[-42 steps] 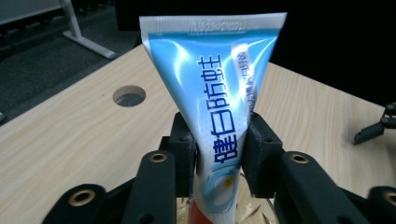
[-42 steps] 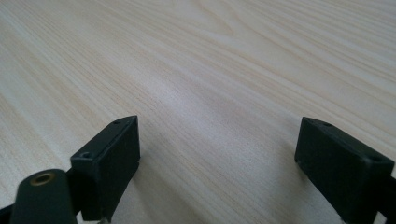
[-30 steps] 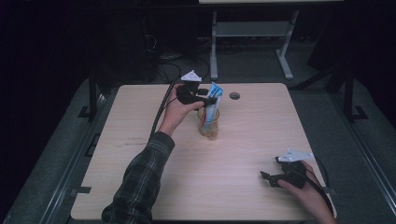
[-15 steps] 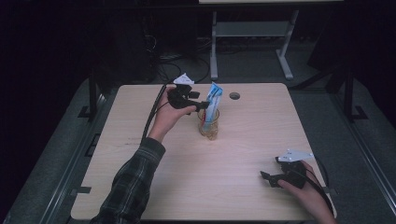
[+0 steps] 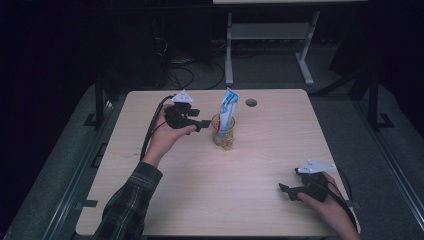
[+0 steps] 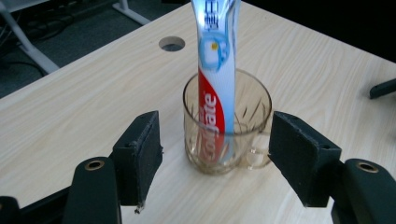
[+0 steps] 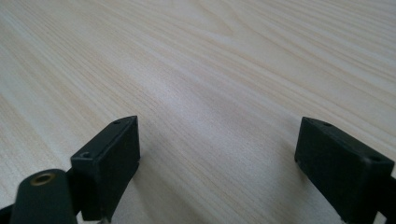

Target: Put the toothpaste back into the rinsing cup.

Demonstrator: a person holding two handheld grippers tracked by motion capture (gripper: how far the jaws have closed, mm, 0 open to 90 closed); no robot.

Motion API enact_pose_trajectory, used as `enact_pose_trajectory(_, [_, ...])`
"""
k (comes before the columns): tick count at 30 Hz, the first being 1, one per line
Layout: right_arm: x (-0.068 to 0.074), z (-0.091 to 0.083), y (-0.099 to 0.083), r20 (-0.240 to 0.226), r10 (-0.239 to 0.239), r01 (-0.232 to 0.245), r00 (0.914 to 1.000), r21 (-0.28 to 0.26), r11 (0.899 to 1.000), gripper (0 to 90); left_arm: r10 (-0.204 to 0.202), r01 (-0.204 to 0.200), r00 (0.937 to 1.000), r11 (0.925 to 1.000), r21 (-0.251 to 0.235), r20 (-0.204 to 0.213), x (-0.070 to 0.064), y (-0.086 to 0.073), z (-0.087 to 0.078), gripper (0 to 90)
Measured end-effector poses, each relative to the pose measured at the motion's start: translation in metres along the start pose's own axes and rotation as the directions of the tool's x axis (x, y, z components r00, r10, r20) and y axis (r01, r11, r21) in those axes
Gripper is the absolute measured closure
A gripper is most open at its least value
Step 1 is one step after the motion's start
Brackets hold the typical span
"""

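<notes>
A clear glass mug stands on the wooden table, a little behind its middle. A red, white and blue toothpaste tube stands upright in it and leans on the rim. My left gripper hovers just left of the mug, open and apart from it. In the left gripper view the mug and the tube sit beyond the open left gripper, with nothing between the pads. My right gripper rests low near the front right corner; it is open over bare wood.
A round cable hole lies in the tabletop behind the mug. A grey metal stand is on the floor past the far edge. The table's front and right edges run close to the right hand.
My left gripper has drawn back from the top of the tube, moving left and lower. The tube stays standing in the mug. The right gripper has not moved.
</notes>
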State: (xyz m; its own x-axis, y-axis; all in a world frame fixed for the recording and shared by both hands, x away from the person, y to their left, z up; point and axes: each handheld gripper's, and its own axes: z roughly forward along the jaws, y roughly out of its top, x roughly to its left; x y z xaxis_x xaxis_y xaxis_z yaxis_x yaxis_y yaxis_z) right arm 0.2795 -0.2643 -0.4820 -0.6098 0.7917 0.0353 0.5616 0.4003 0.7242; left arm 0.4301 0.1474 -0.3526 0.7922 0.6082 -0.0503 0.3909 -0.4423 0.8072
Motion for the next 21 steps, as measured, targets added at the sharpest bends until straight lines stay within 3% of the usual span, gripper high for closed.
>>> enact_pose_trajectory(21, [0.000,0.000,0.000,0.001,-0.004,0.004,1.0000,0.001,1.000,13.4,-0.028,0.029,0.9992,0.9996,0.007,-0.027,-0.022,-0.067,-0.037,32.5])
